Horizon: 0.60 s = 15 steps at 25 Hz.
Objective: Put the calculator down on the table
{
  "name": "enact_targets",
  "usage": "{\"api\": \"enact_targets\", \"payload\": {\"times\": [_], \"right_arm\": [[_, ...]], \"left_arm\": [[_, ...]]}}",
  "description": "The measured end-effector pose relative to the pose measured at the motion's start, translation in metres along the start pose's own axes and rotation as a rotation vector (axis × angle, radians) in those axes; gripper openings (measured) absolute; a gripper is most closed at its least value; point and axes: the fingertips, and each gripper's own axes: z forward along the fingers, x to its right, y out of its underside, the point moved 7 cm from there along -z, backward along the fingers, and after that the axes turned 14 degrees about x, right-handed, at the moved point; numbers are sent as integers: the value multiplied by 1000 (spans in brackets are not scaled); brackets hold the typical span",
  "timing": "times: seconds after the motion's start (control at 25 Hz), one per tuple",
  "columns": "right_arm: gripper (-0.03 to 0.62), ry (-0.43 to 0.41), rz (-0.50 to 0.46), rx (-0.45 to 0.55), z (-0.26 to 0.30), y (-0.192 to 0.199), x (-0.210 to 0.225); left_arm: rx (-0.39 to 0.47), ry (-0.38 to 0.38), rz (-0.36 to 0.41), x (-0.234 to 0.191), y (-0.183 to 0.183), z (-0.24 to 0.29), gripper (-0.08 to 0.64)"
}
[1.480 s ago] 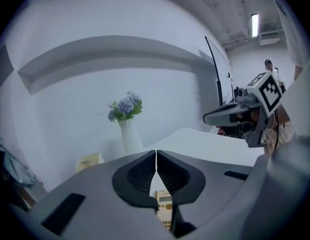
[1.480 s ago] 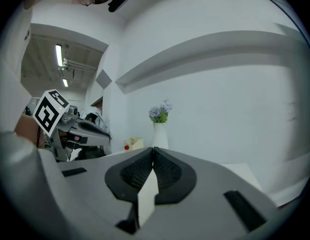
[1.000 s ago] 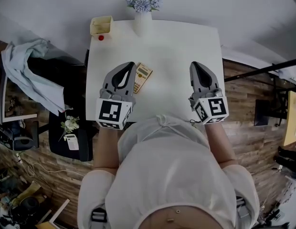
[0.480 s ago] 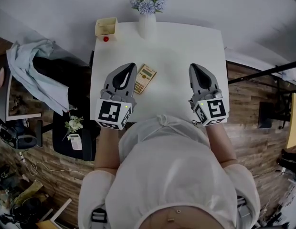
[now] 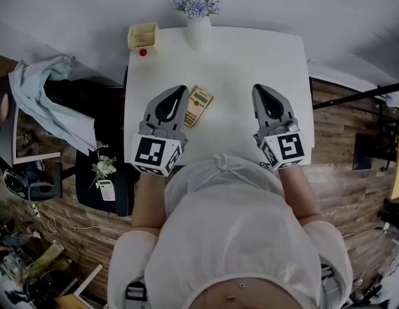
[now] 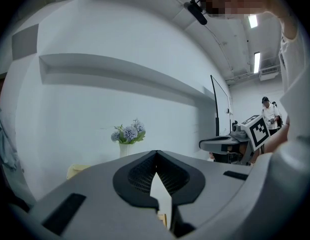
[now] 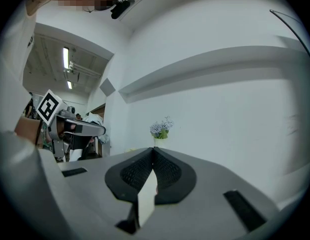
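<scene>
The calculator (image 5: pixel 198 105) lies flat on the table (image 5: pixel 238 63), just beside the left gripper (image 5: pixel 179 90) on its right. Left gripper and right gripper (image 5: pixel 260 88) both have jaws closed together, gripping nothing. A vase (image 5: pixel 198 32) stands at the far edge

Only the framing shifted — calculator (image 5: pixel 198 105) and table (image 5: pixel 251 63) sit slightly rightward.

No lettering is legible anywhere; the calculator (image 5: pixel 198 105) face is too small to read.
</scene>
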Motion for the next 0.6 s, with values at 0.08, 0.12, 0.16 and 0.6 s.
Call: {"api": "enact_targets", "payload": {"times": [0.08,0.12,0.16,0.6], "right_arm": [[3,-6,0,-4,2,2,0],[3,-10,0,-6,3,3,1],[3,-12,1,-8,5,4,1],[3,-37,-32,-10,14,7,-2]], "left_arm": [[-9,-3,5,0,2,2,18],[-14,-6,6,-1,3,3,18],[-17,-8,6,-1,4,3,18],[-18,-18,-4,-9,11,3,20]]}}
